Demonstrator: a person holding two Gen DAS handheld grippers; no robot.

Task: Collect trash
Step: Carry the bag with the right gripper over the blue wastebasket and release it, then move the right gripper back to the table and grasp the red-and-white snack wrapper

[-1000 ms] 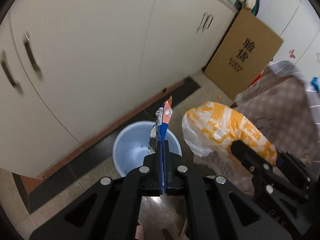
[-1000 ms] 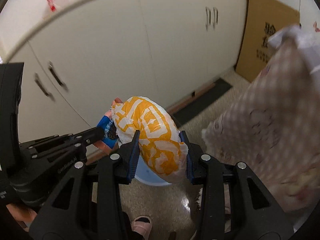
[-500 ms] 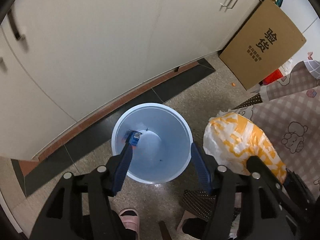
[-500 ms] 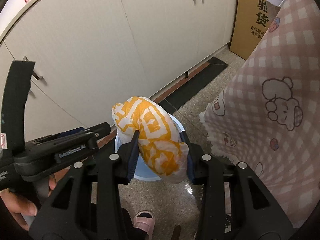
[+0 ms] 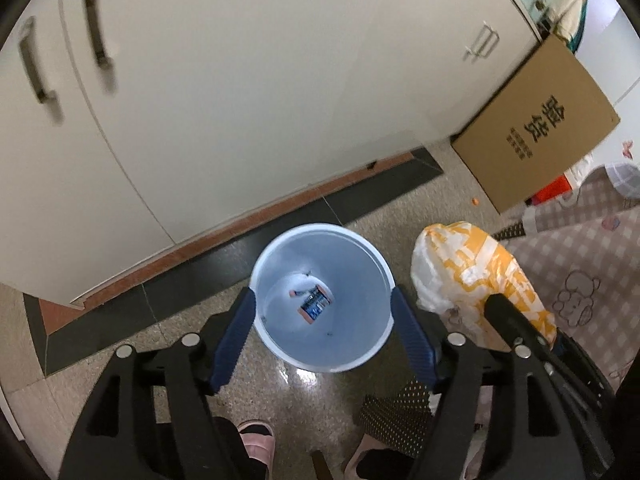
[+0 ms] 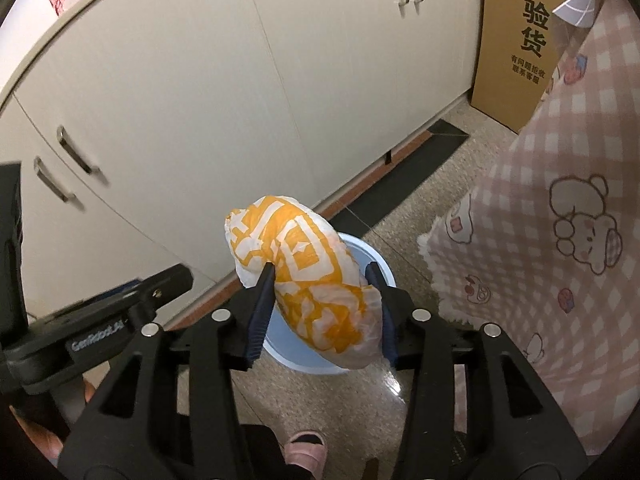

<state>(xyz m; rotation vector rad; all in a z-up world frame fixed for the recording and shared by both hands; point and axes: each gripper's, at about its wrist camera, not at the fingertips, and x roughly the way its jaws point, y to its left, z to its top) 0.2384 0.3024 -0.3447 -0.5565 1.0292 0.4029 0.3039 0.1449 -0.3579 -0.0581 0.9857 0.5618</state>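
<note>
wrapper: a small blue and orange wrapper lies on the bottom of the bin, a little toward its far side.
bin: a pale blue round bin stands on the speckled floor, near the dark strip at the foot of the cupboards.
bag: a white and orange plastic bag, bunched and full, is held in the air over the near part of the bin's rim; in the left view the bag shows just to the right of the bin.
right claw: the right gripper is closed on the bag, its blue pads pressing the bag from both sides.
left claw: the left gripper is spread wide with nothing in it, its fingers framing the bin from above.
cupboards: cream cupboard doors with bar handles run along behind the bin.
box: a brown cardboard box leans at the cupboards' far end.
cloth: a pink checked cloth with bear pictures hangs to the right of the bin.
foot: a pink slipper shows at the near edge of the floor.
</note>
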